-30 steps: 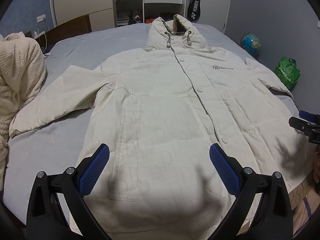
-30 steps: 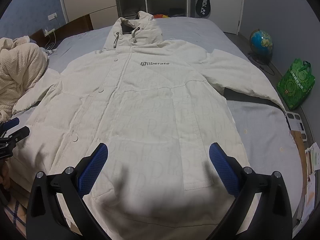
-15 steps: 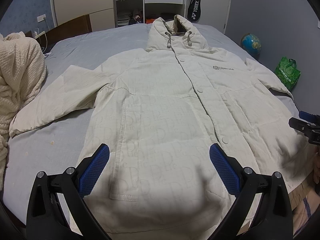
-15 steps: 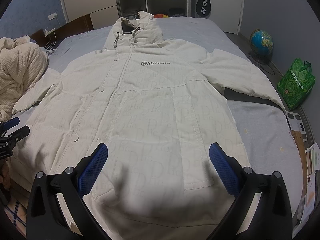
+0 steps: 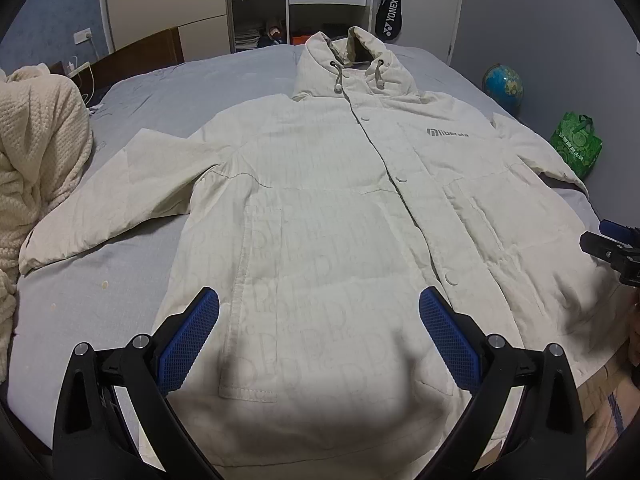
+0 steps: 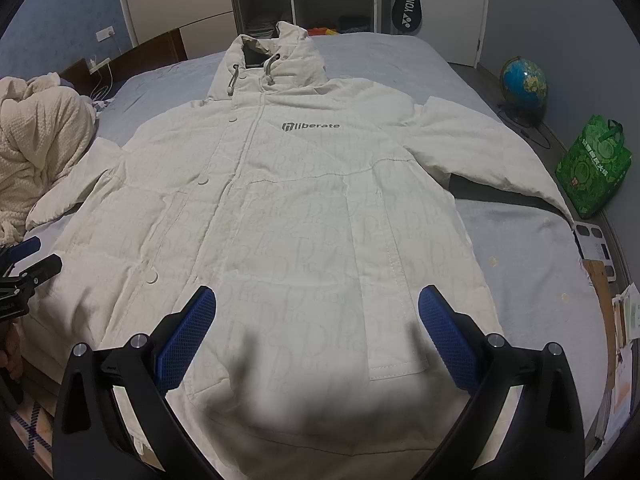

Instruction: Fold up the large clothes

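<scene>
Both tools wide open, above coat.

One coat, one blanket, one globe, one green bag, two grippers: left gripper, right gripper.

Coat spread flat over most of bed; bare sheet strips along both sides, passable; heaped blanket crowds far-left edge, touching sleeve; globe, green bag on floor right.

The coat is matt, quilted cream cloth with smooth plastic-looking snaps; the bed sheet is smooth grey fabric (faintly spotted); the fingers carry textured blue pads.
</scene>
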A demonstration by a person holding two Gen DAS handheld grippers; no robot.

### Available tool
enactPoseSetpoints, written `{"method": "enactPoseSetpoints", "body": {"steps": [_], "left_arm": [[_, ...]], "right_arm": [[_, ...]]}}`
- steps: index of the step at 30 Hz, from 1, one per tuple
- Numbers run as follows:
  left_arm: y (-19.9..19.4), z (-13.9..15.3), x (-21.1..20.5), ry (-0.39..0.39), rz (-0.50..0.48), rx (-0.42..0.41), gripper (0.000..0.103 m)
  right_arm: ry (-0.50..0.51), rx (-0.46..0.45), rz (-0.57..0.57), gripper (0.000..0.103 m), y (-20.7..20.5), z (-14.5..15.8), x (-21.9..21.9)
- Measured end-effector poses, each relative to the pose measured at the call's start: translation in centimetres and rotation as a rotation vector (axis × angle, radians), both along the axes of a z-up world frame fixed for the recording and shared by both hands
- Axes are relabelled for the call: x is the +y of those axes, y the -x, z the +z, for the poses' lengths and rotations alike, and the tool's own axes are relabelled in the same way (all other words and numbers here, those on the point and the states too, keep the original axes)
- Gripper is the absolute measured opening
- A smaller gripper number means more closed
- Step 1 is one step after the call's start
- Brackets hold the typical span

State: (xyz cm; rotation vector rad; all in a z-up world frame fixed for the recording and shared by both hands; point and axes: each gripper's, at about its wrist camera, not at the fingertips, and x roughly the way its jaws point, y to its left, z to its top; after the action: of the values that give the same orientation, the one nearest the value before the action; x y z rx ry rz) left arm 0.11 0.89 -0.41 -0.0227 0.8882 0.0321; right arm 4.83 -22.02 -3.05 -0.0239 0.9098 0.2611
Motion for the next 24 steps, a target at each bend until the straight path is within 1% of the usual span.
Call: {"method": "enactPoseSetpoints", "body": {"steps": [24], "left_arm": [[0.02,-0.47,-0.25,-0.006,-0.003,0.005,0.097]], "right_arm": [[0.0,0.0,-0.001,0.097,0.03,-0.05,-0.07]]}}
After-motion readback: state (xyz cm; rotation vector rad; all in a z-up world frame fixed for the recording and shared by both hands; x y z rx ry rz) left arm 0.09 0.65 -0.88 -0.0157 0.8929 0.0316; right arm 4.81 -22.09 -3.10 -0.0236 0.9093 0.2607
